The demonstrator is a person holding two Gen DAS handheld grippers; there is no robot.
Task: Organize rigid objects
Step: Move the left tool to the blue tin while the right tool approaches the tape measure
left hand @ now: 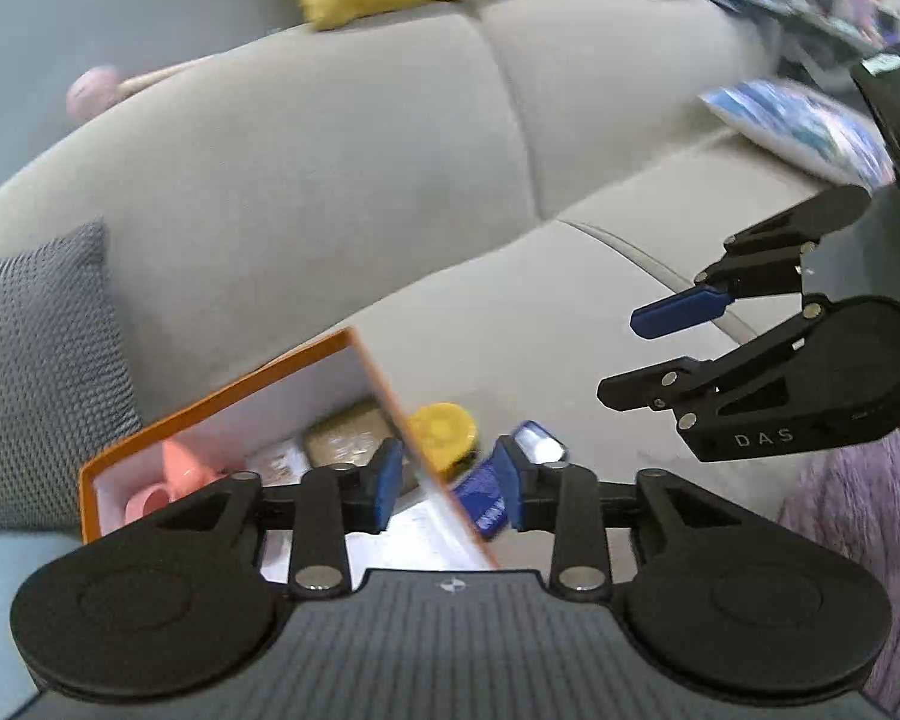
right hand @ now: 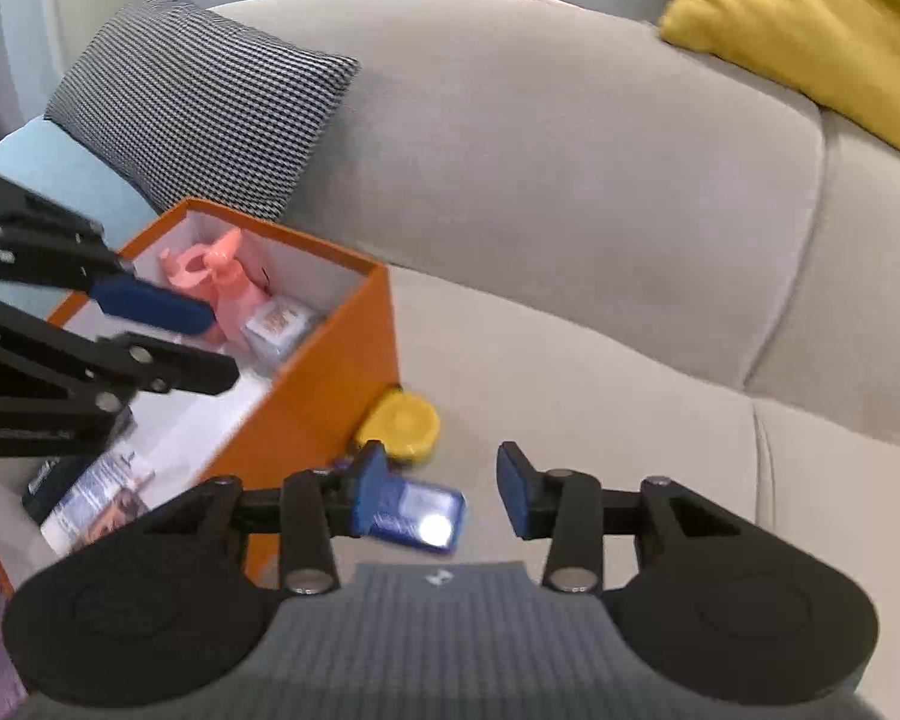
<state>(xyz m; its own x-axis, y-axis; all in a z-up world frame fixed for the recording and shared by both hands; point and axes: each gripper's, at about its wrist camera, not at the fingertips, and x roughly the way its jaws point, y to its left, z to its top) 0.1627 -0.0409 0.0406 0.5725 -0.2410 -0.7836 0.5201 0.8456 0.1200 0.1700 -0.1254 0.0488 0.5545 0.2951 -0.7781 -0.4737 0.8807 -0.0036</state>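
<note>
With both hand-held grippers (left hand: 450,483) (right hand: 441,489) part-open and empty, approach the blue tin (right hand: 420,516) squarely, at 5 o'clock from the box (right hand: 330,384).

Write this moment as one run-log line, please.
left tool: open, over orange box wall | right tool: open, empty | yellow tin, blue packet: on sofa

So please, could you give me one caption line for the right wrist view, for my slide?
Open right hand-held gripper above a blue packet and yellow round tin lying beside the orange box on a grey sofa.

Box (right hand: 324,372) on sofa (right hand: 570,180) — tin (right hand: 399,423), packet (right hand: 420,516) beside it
</note>
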